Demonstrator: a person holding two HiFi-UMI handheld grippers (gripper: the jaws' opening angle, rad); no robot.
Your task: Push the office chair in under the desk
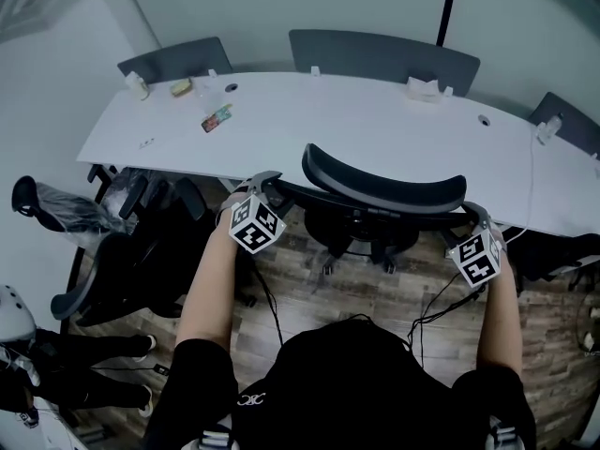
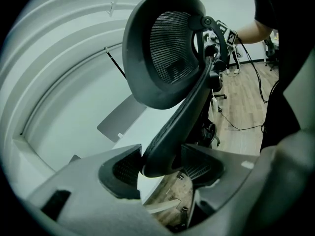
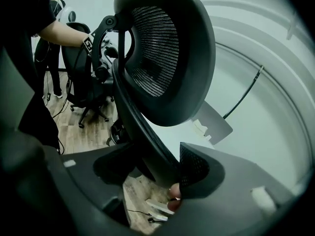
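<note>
Left tongs [image 2: 160,167], right tongs [image 3: 157,173], clamping office chair [image 1: 384,184]

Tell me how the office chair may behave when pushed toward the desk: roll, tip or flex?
The office chair probably rolls easily: its wheeled base stands on smooth wood floor. The left gripper and right gripper clamp high on the backrest rim, so the back may flex or tilt before the base moves.
</note>
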